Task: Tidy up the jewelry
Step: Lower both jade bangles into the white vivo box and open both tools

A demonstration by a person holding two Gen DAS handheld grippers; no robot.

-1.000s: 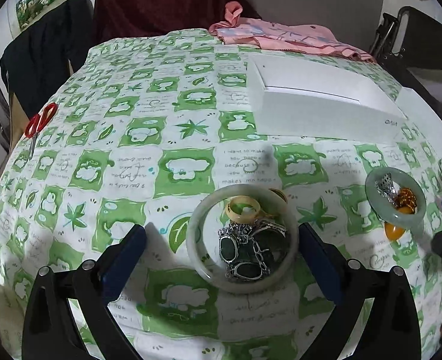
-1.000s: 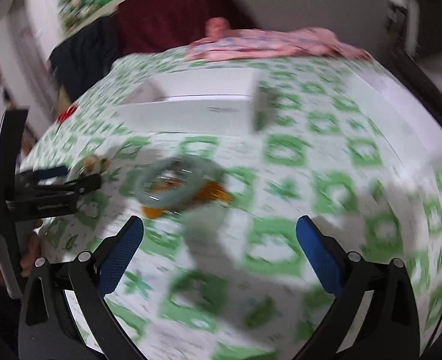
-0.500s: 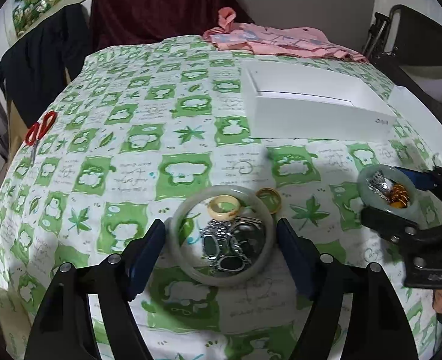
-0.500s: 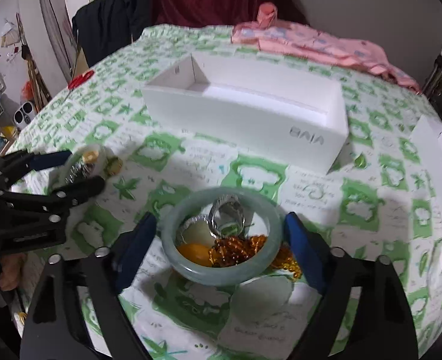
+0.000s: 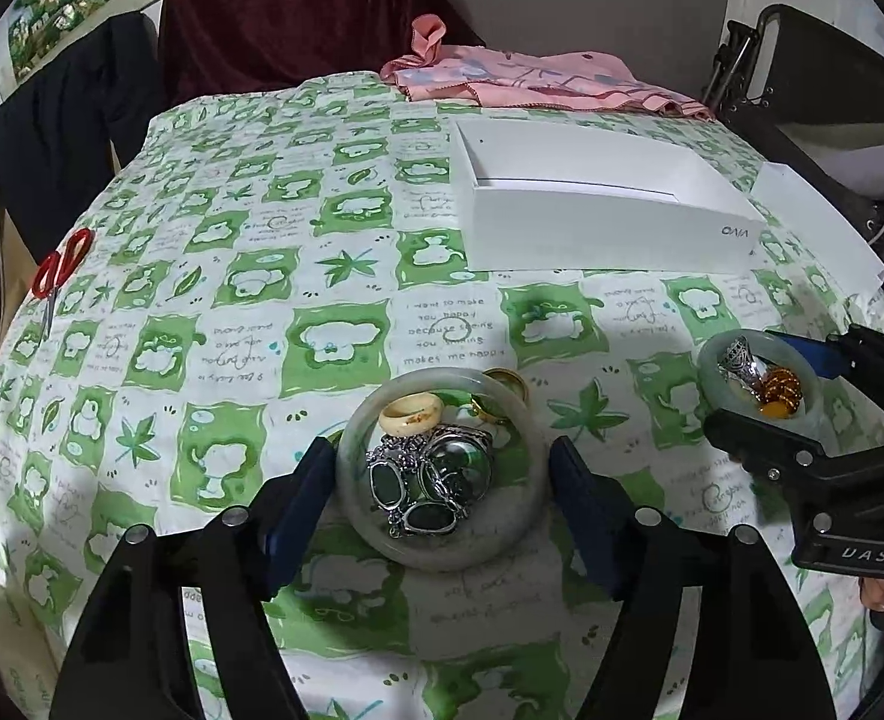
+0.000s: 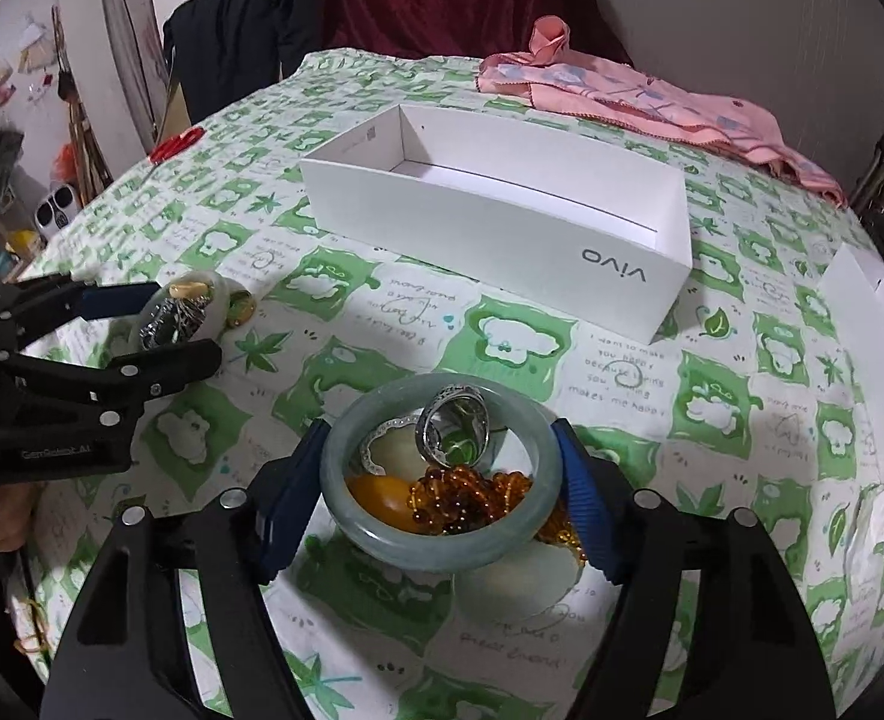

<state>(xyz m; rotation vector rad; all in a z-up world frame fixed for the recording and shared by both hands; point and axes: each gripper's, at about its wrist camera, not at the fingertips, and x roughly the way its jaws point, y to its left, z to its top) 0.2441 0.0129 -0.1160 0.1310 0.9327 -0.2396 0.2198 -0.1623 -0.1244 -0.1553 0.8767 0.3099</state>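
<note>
My left gripper [image 5: 442, 474] is shut on a pale jade bangle [image 5: 520, 531] lying on the tablecloth; a cream ring [image 5: 411, 413], a silver pendant with dark stones [image 5: 427, 483] and a gold ring [image 5: 505, 387] lie in and at it. My right gripper [image 6: 439, 492] is shut on a second jade bangle [image 6: 442, 546] that rings a silver ring [image 6: 454, 426], amber beads [image 6: 472, 495] and an orange stone [image 6: 382, 492]. An open white box [image 6: 502, 222] stands beyond. Each gripper shows in the other's view: the right one [image 5: 760, 387], the left one [image 6: 172, 315].
Red scissors [image 5: 58, 273] lie at the table's left edge. A pink cloth [image 6: 640, 96] lies at the far edge behind the box. A white lid [image 6: 868, 324] lies to the right. A green patterned cloth [image 5: 262, 300] covers the table.
Both grippers have moved in and closed their fingers onto the sides of their bangles. The right view has steadied from a blur.
</note>
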